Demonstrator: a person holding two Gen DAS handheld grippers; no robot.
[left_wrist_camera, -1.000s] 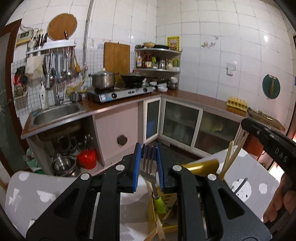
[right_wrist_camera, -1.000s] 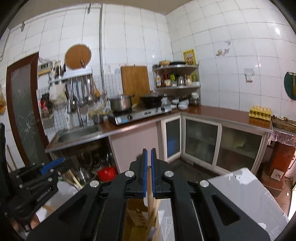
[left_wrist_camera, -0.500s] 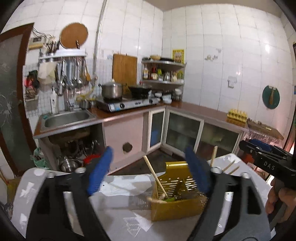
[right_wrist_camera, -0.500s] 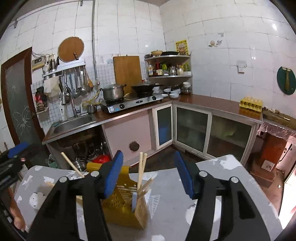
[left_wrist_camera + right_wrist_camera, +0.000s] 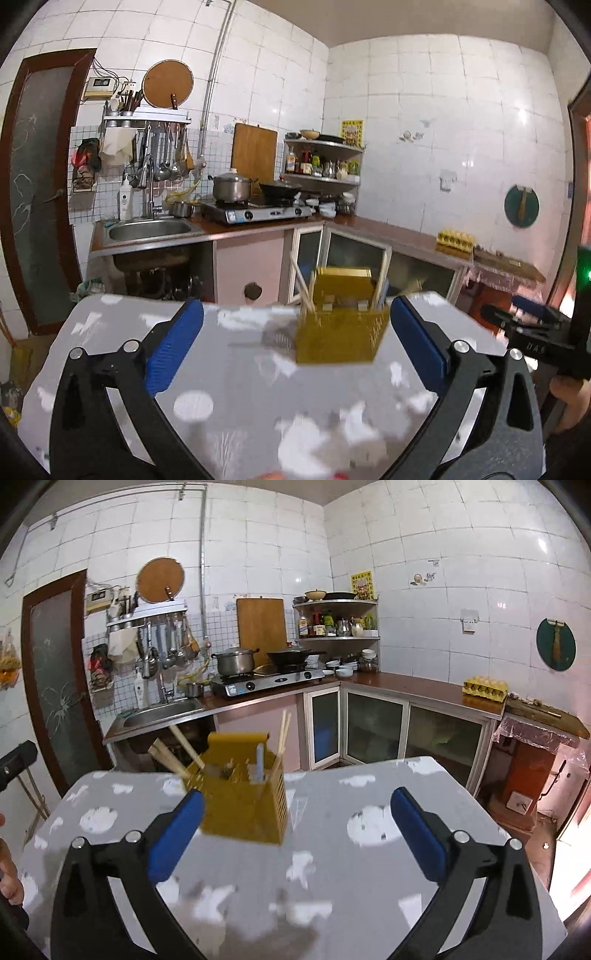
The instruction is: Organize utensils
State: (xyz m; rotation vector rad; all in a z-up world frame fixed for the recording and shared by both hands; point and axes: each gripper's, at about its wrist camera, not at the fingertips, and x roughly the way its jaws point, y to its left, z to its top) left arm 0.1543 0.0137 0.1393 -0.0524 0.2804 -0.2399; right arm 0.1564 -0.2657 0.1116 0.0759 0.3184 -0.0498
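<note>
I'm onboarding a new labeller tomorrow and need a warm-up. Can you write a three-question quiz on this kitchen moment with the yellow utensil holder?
1. True or false: the left gripper is shut on a fork.
2. Where does the yellow holder stand? A) in the sink B) on the grey table C) on the stove
3. What sticks up out of the holder on its right side in the right wrist view?

Key
1. False: its jaws stand wide, having just been opening, with nothing between them.
2. B
3. Wooden chopsticks.
</note>
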